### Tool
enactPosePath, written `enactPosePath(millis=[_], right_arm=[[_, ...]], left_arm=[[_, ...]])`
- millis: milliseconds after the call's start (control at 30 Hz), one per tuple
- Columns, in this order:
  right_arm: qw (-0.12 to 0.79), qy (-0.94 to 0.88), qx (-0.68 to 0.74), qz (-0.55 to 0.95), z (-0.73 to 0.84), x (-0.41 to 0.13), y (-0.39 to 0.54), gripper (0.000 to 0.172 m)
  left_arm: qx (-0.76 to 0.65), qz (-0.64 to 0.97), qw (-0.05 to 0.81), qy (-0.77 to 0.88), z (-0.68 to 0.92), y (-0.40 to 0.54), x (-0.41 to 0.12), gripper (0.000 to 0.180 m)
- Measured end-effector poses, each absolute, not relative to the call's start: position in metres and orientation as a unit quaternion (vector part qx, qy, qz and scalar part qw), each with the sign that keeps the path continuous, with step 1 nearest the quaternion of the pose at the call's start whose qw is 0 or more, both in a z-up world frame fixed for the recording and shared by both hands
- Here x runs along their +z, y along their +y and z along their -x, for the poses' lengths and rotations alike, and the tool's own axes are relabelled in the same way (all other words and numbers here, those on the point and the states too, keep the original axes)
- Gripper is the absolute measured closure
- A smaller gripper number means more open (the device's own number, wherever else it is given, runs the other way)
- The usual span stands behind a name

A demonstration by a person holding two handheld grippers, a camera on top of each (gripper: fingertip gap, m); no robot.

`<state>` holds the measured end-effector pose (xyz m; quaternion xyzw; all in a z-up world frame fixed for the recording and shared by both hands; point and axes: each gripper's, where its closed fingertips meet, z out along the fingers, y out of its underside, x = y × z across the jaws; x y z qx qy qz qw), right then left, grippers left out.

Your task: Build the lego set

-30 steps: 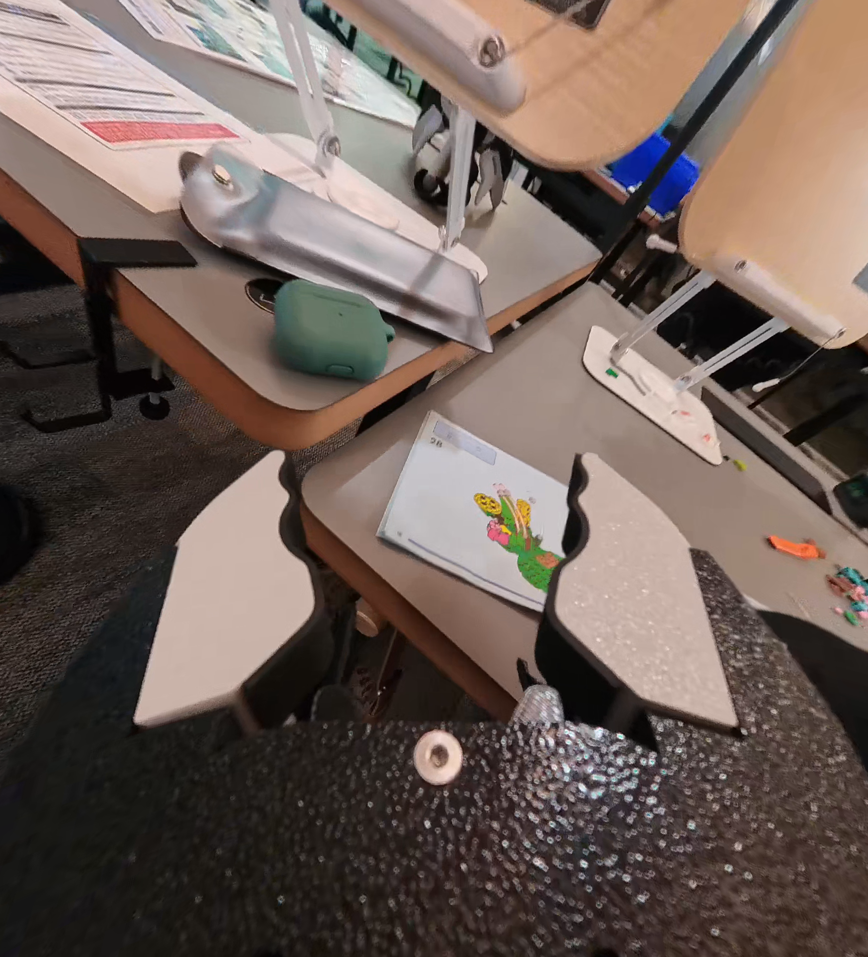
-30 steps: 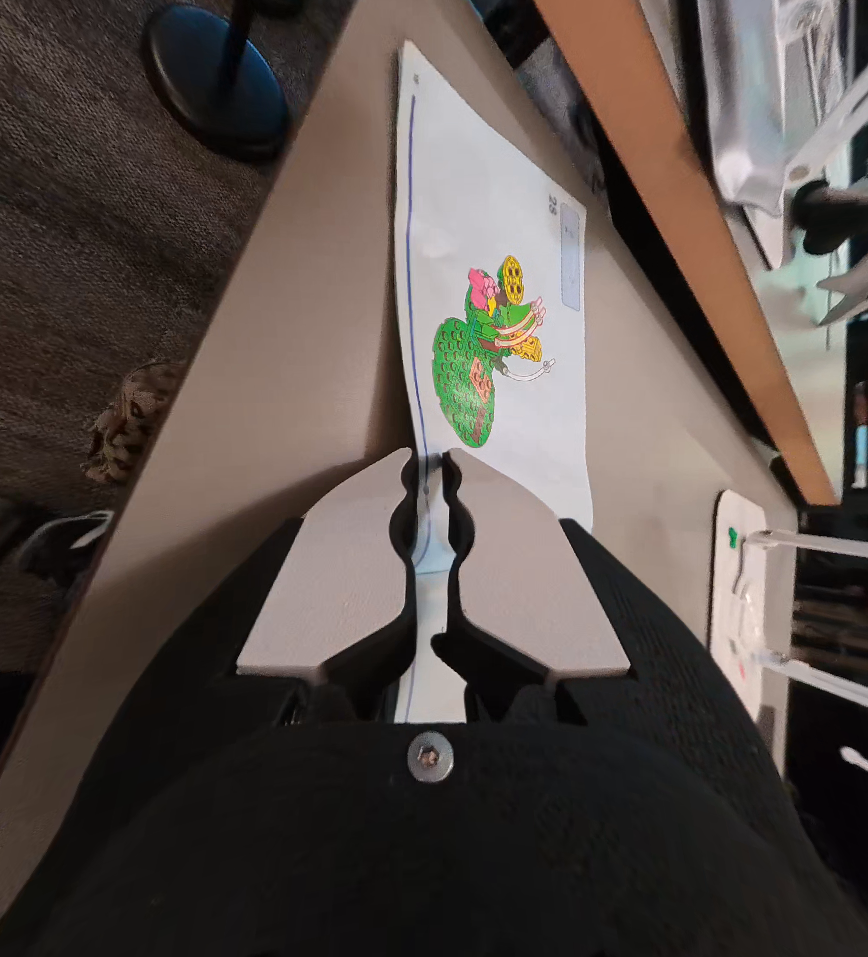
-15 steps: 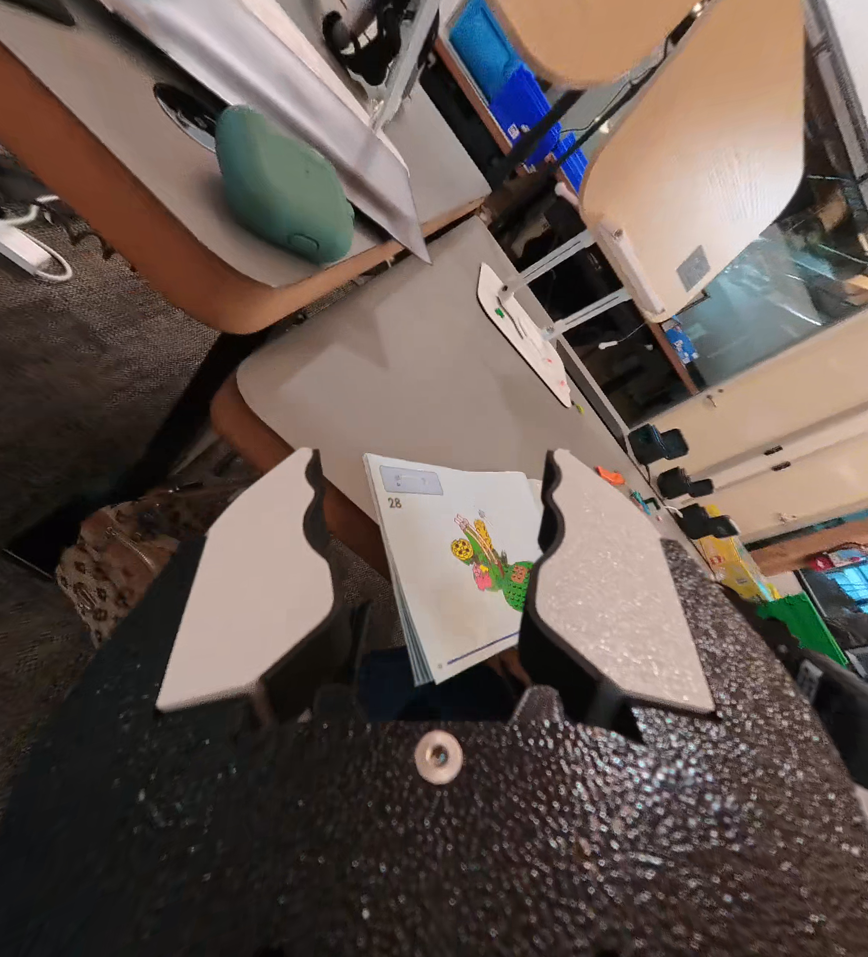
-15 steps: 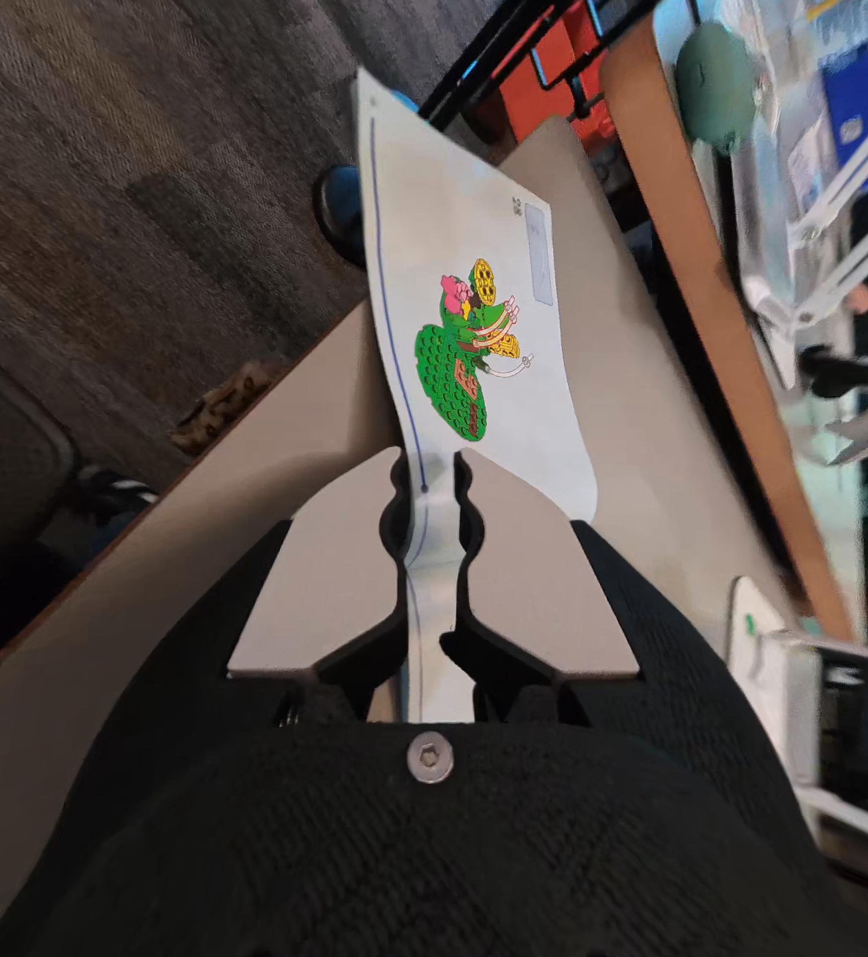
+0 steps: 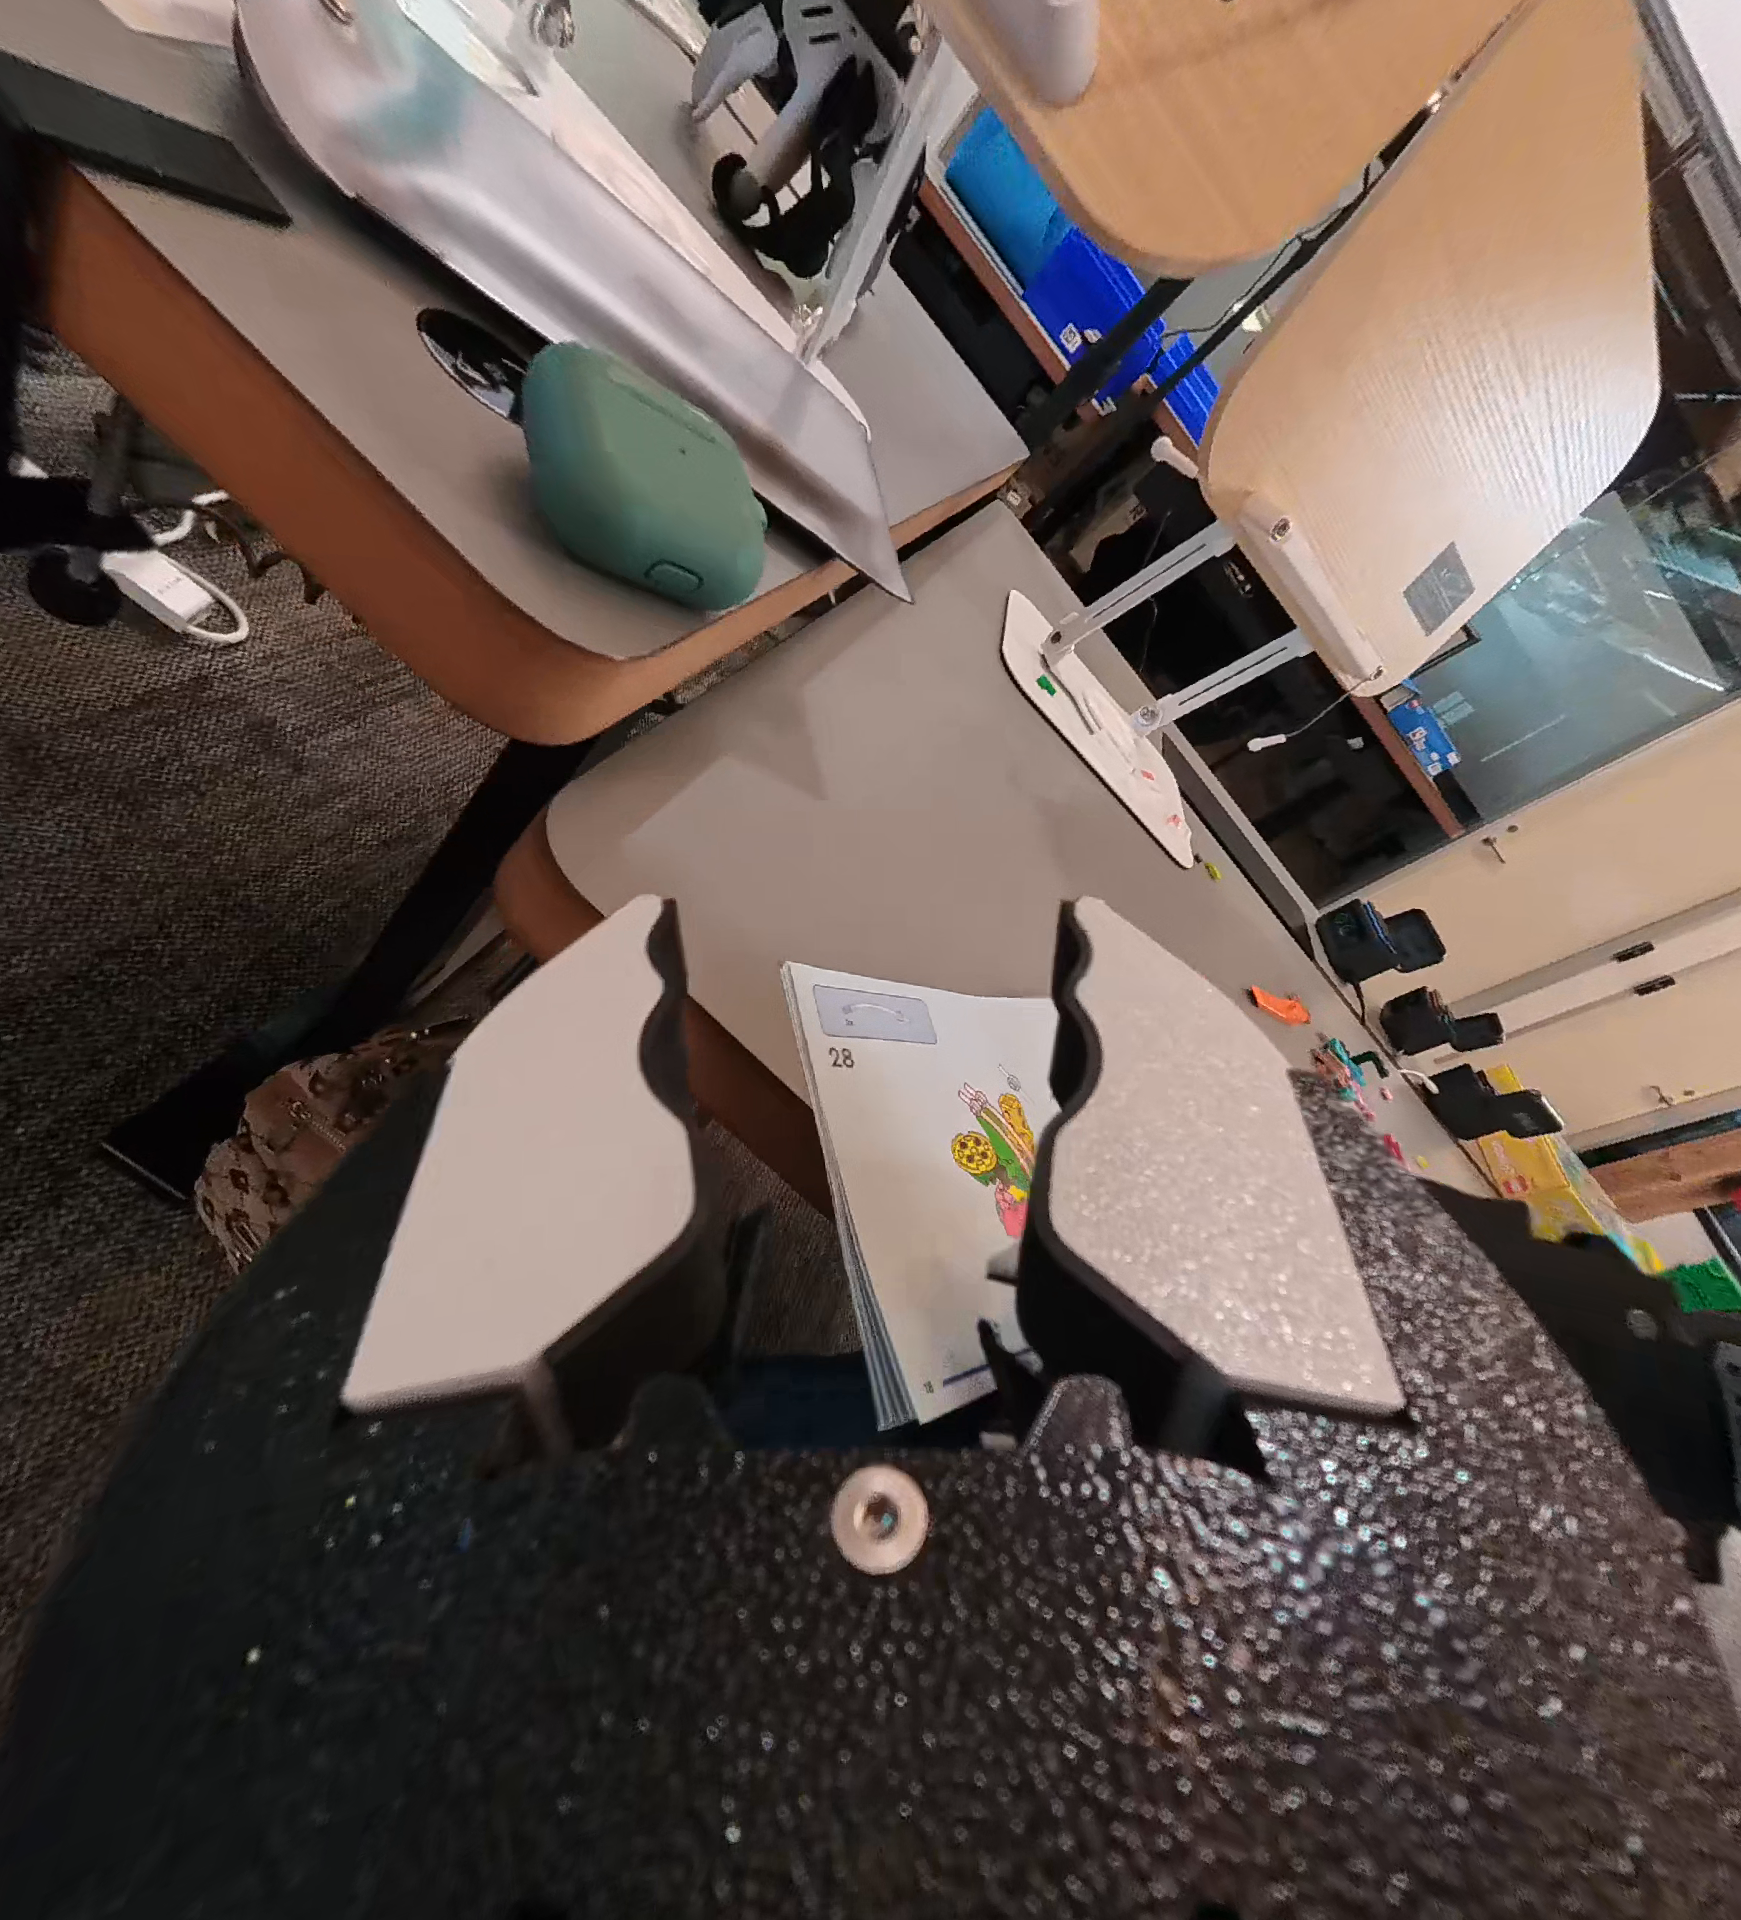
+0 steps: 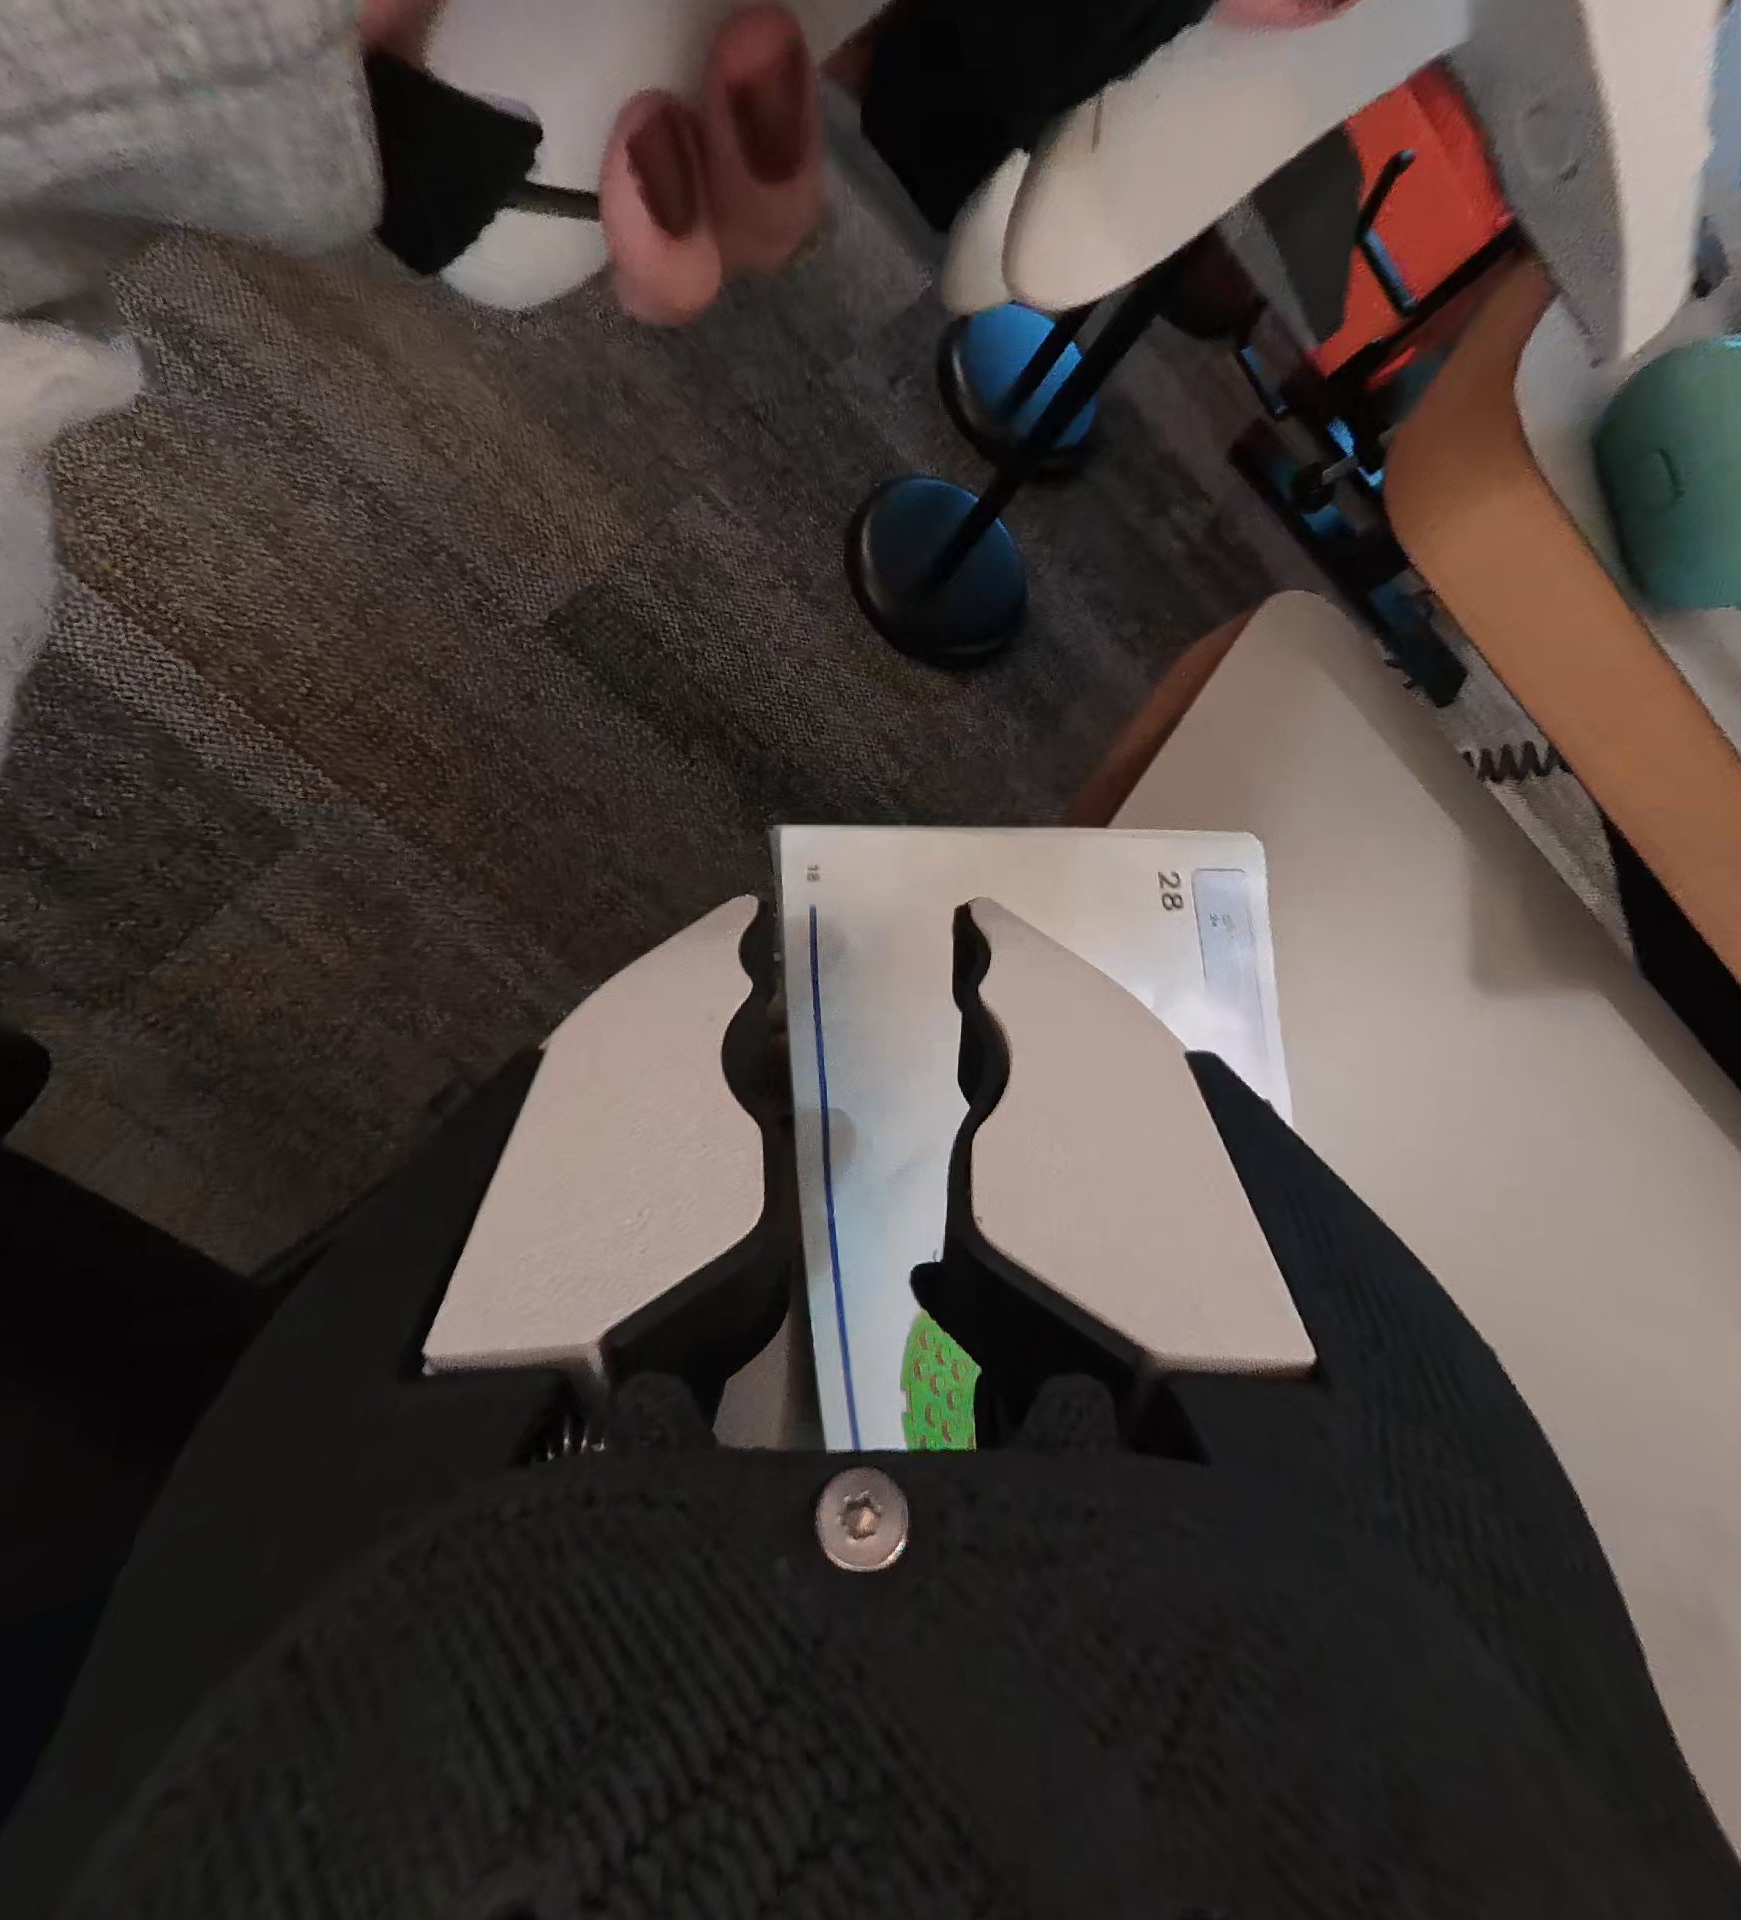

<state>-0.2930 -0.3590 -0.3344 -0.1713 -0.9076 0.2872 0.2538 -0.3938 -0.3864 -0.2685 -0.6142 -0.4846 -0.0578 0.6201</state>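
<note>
Since right gripper (image 6: 858, 909) has loosened off booklet (image 6: 1053, 873), I see both apart; left gripper (image 5: 866, 906) narrower, probably not touching.

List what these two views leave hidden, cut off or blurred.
- Booklet, left wrist view: right part hidden behind the gripper's right finger.
- Booklet's near end, right wrist view: hidden by the gripper body.
- Hand, right wrist view: blurred, cut by the top edge.
</note>
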Motion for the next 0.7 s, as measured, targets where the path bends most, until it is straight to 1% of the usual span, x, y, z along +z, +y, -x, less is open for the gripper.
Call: enactPosePath(millis=[67,267,500,700], right_arm=[[0.247,-0.911,0.285,0.169,0.294,-0.337,-0.362,0.139],[0.234,-0.924,0.260,0.156,0.295,-0.347,-0.366,0.135],[0.242,-0.926,0.243,0.160,0.302,-0.354,-0.364,0.140],[0.260,-0.917,0.251,0.169,0.305,-0.349,-0.361,0.146]], left_arm=[[-0.058,0.608,0.629,-0.481,0.394,-0.388,-0.264,0.116],[-0.050,0.600,0.643,-0.474,0.394,-0.392,-0.254,0.118],[-0.049,0.594,0.652,-0.468,0.393,-0.392,-0.247,0.119],[-0.050,0.595,0.653,-0.466,0.392,-0.390,-0.247,0.120]])
